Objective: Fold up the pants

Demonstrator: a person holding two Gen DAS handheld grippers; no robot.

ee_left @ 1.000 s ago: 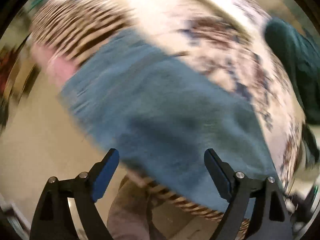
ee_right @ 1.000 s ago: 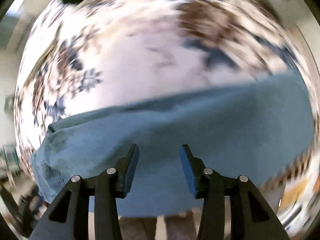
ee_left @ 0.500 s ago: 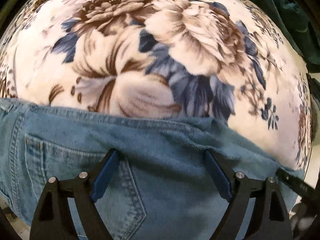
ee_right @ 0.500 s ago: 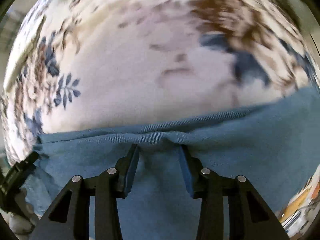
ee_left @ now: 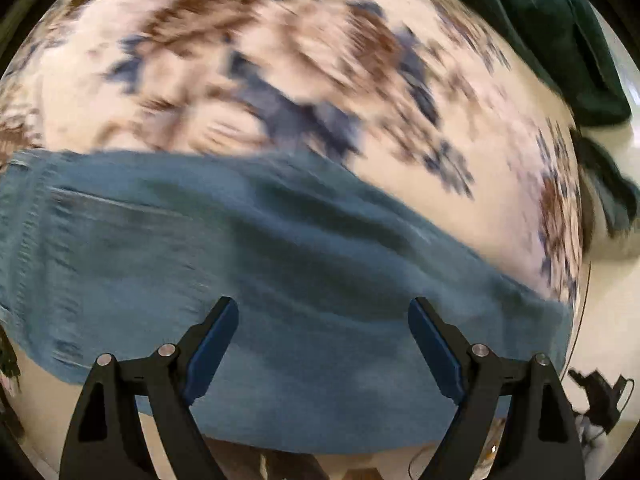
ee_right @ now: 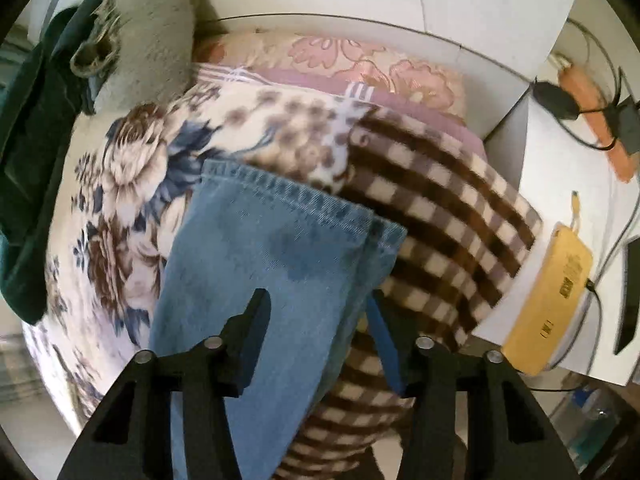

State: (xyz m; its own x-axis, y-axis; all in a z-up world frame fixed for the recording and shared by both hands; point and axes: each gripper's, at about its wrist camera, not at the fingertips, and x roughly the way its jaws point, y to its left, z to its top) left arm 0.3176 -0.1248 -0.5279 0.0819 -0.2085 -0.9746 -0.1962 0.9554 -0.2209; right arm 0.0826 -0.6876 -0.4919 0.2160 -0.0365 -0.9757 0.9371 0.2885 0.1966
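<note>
**Squaring up the leg end before the next fold**

The jeans (ee_right: 256, 280) lay on the floral blanket (ee_right: 132, 168) that covered the bed, their hemmed leg end reaching toward the far side, where the flower print met a brown checked blanket (ee_right: 440, 216). In the left wrist view the denim stretched as a broad band across the near part of the floral blanket, close to its near edge, though that picture was smeared by motion and showed little detail.

The right gripper (ee_right: 320, 312) stood with its jaws apart, one finger on each side of the leg; the denim passed between them, and I could not tell whether either pad touched it. The left gripper (ee_left: 323, 320) was spread wide above the band of denim, holding nothing.

By my reading, the step in hand was taking hold of the leg for a lengthwise or end-to-end fold. To do it well, the right gripper would need to close on both layers together, near the stitched hem, so the underside did not lag and bunch. The left would do best to pin or lift the opposite part of the band at a matching height, keeping the edges parallel. The soft blanket could drag under the cloth, so lifting clear before carrying across seemed wiser than sliding.

A dark green garment (ee_right: 32, 128) lay at the left edge of the bed, well apart from the work.
</note>
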